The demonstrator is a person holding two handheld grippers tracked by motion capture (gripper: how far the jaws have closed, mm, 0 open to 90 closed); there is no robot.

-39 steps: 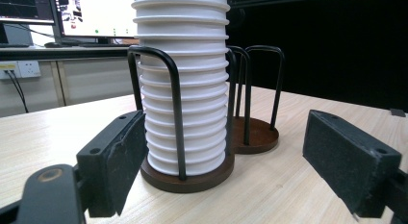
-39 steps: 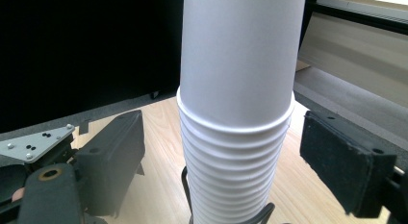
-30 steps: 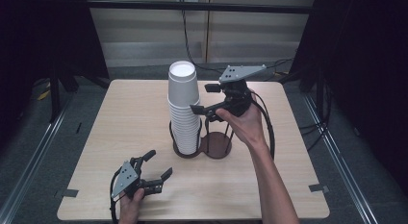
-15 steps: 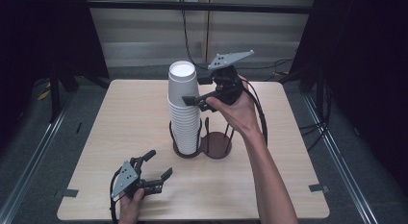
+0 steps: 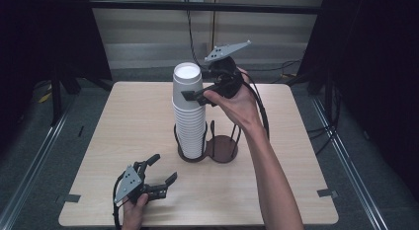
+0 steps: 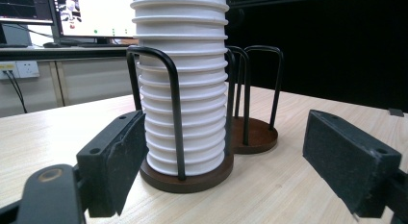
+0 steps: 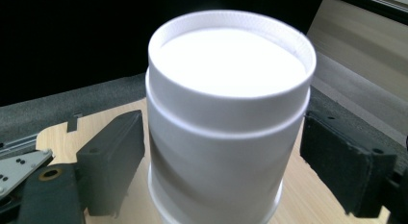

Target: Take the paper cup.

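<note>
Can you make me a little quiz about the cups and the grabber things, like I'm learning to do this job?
1. True or false: in the high view, the stack of white cups stands in the left ring of the black holder.
2. Pick one: which gripper has its jaws on either side of the top cup, not yet squeezing it? A) left gripper B) right gripper
3. Fill in the gap: the holder's other ring is ____.

Key: 1 true; 2 B; 3 empty.
</note>
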